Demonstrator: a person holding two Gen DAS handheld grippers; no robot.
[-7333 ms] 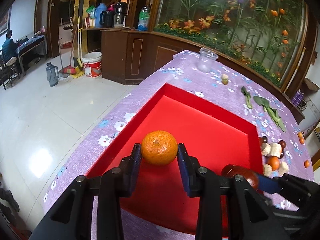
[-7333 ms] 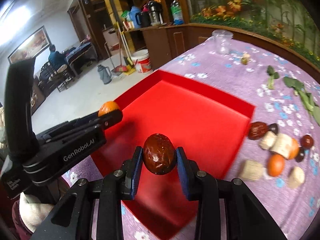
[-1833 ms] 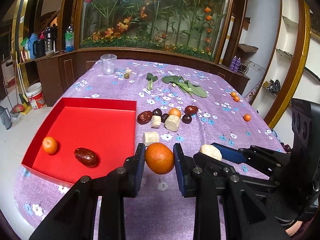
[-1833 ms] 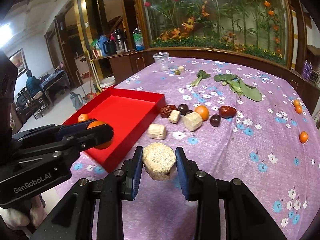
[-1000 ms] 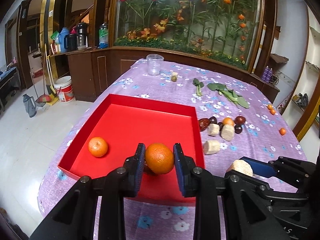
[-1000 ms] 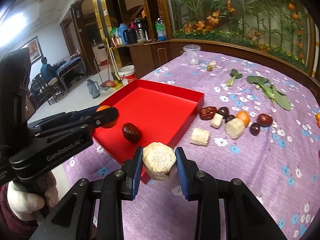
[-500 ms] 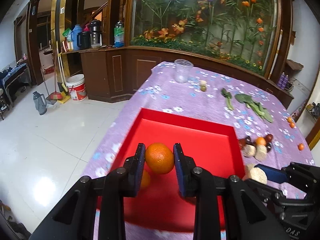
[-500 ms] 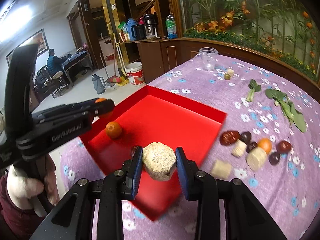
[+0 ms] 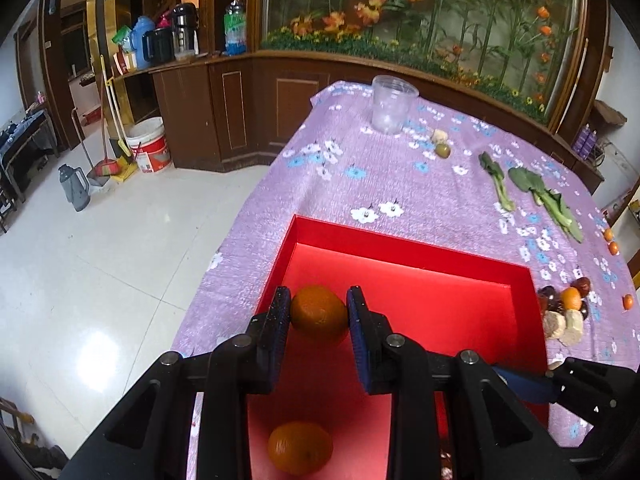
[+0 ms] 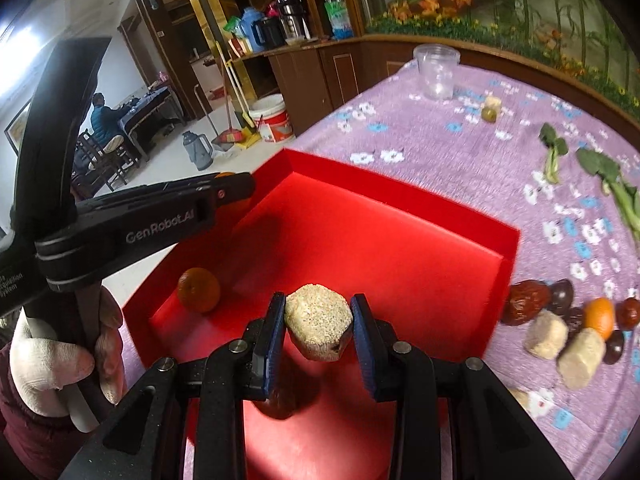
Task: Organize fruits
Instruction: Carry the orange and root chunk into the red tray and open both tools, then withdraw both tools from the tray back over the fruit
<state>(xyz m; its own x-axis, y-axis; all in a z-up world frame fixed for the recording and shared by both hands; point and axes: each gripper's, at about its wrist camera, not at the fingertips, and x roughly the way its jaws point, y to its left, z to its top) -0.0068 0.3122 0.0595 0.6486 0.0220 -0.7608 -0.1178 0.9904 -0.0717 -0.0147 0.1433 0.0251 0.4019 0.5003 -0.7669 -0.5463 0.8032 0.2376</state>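
Red tray [image 9: 404, 254] now under both loads: left gripper [image 9: 319, 316] pinching an orange [image 9: 319, 314], right gripper [image 10: 319, 328] a beige chunk [image 10: 319, 328] — release looks next.

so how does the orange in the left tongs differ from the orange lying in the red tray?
The held orange is clamped between the pads of the left tongs, above the red tray; the loose orange lies on the tray floor, untouched. The held one appears duller, the loose one glossier. Both are round, orange and similar in size.
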